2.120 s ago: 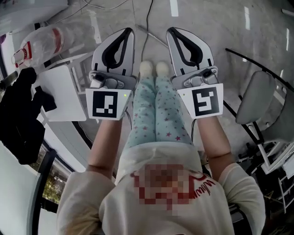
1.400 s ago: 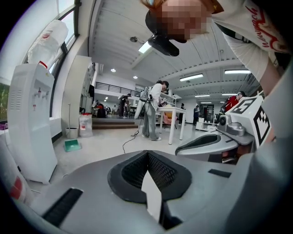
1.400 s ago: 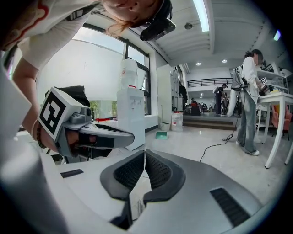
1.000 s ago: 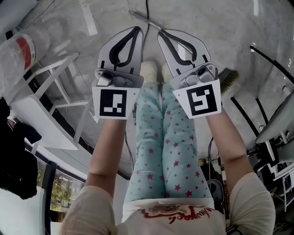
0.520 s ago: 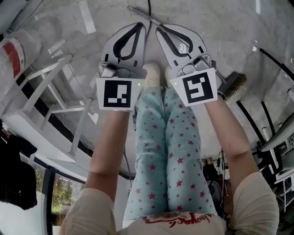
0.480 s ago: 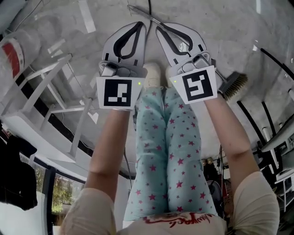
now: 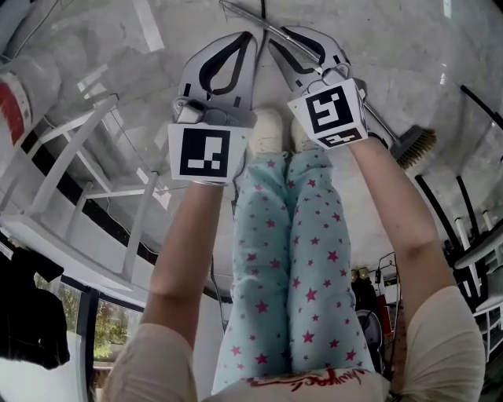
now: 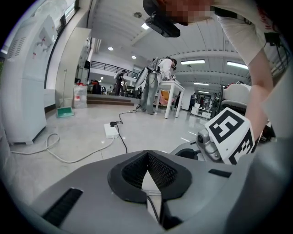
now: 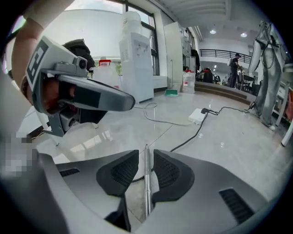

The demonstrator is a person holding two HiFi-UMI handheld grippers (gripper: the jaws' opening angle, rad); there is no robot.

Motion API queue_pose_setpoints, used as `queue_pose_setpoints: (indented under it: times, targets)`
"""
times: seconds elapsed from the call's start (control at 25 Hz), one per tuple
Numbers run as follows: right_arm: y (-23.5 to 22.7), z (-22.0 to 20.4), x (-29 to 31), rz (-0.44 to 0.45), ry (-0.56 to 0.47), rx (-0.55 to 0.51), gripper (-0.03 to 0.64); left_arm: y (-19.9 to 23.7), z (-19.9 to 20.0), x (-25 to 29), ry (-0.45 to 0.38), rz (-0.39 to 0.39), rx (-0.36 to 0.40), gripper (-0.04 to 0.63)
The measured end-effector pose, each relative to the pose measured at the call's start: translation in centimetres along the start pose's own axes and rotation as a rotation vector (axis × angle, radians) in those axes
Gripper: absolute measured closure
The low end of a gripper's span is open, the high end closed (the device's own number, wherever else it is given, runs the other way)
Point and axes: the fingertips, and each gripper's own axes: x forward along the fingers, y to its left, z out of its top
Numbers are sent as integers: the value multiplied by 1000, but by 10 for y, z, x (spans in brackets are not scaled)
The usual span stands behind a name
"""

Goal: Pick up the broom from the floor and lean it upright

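The broom lies on the grey floor, its thin metal handle (image 7: 244, 14) running back to the brush head (image 7: 415, 148) at the right. My right gripper (image 7: 277, 38) is low over the handle. In the right gripper view the handle (image 9: 146, 183) lies between the pads with a gap on each side, and the jaws of my right gripper (image 9: 145, 153) are opening. My left gripper (image 7: 252, 36) hovers just left of it, off the broom. Its pads meet at the tip of the left gripper (image 8: 146, 154) with nothing between them.
A white metal stool frame (image 7: 71, 180) stands at the left and dark chair legs (image 7: 471, 235) at the right. A power strip with a black cable (image 9: 199, 115) lies ahead on the floor. A water dispenser (image 9: 135, 59) is beyond it. My own feet (image 7: 267, 129) are just behind the grippers.
Both grippers have sunk toward the floor. The right one has tipped further down and now straddles the broom handle with its jaws parted.
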Motion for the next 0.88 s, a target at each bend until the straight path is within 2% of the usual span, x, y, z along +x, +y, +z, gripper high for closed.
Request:
queue_pose_setpoints:
  times: [0.12,0.36,0.88]
  targets:
    - [0,-24,11,8,66,-18,517,-3,-8,4,9,-26,10,575]
    - [0,-63,37,26,169,-44,508,4,-26,15,14,-31,11,575]
    - [-1,-108,75,50,328,-31,508,11,-52,27,55,-45,6,575]
